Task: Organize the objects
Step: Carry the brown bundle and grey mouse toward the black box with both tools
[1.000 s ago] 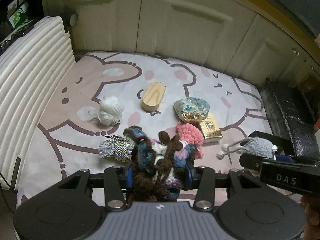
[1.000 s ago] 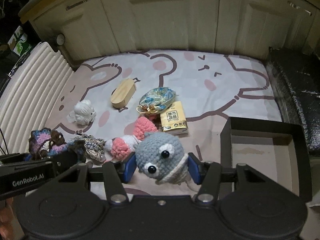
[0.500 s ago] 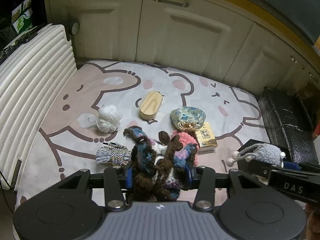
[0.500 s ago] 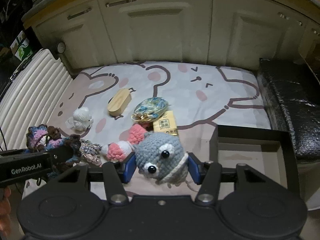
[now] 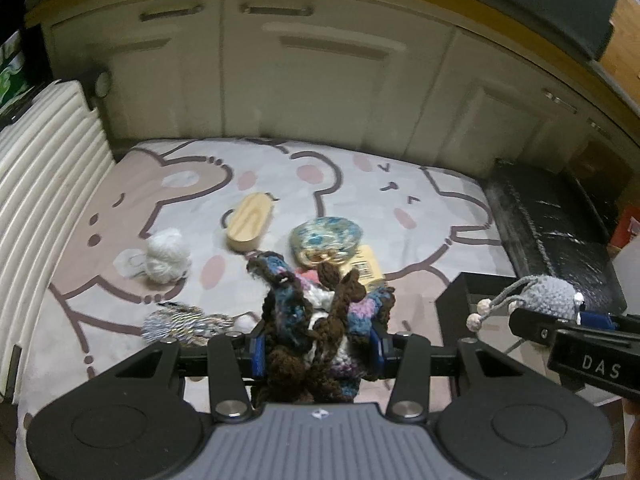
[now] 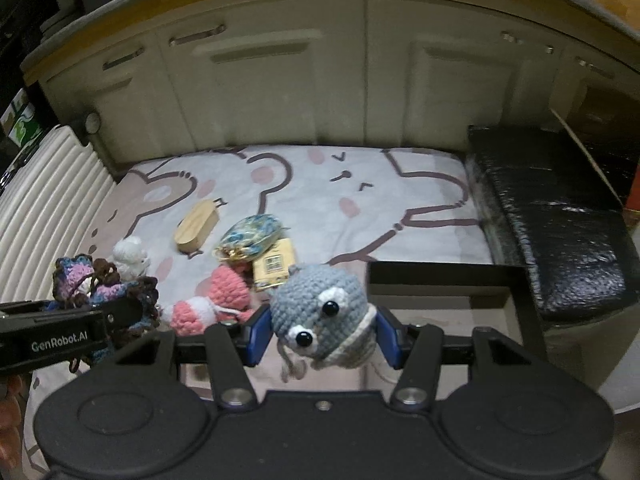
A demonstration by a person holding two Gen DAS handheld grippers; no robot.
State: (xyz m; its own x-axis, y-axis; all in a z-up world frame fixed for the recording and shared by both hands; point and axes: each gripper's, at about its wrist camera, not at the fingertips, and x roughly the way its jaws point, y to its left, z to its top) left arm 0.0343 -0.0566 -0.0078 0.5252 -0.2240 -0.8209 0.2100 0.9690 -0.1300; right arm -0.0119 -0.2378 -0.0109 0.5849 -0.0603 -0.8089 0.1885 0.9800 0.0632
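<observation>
My left gripper (image 5: 318,350) is shut on a brown, blue and pink crochet toy (image 5: 316,320), held above the mat's near edge; it also shows in the right wrist view (image 6: 96,292). My right gripper (image 6: 320,338) is shut on a grey crochet animal (image 6: 318,310) with black eyes, held beside the black box (image 6: 516,292); the animal also shows in the left wrist view (image 5: 554,294). On the mat lie a white yarn ball (image 5: 166,254), a wooden oval block (image 5: 250,220), a blue patterned pouch (image 5: 326,236), a yellow tissue pack (image 6: 274,264), a pink crochet toy (image 6: 216,300) and a striped tassel (image 5: 184,324).
The cartoon-print mat (image 5: 280,176) covers the floor before cream cabinets (image 5: 320,72). A white ribbed panel (image 5: 44,184) borders the left. A black padded block (image 6: 548,216) lies along the right, behind the black box (image 5: 452,304).
Both grippers have risen and pulled back with their toys; the mat objects look smaller and farther. The black box shows more fully under the right gripper.
</observation>
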